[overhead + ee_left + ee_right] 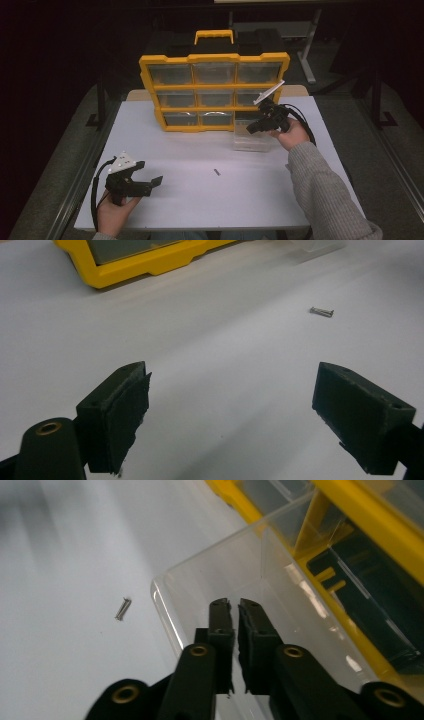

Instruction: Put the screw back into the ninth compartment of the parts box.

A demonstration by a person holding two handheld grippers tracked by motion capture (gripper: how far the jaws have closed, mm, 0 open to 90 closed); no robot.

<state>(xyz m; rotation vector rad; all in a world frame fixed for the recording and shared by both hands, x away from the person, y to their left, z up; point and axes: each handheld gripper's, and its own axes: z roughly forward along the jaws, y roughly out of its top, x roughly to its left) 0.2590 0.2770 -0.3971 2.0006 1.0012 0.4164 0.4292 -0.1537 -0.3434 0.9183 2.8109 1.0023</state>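
Because the clear drawer has been pulled from the yellow organizer and set near the table's far right edge, the right tongs, nearly shut and empty, are being held over it, while the left tongs are being kept wide open and empty by the near left corner, facing the small screw.

- organizer case stands upright at table's far middle
- clear bin on table, just before case's right end
- screw on table, near of bin, left of it
- left gripper near-left; right gripper over bin
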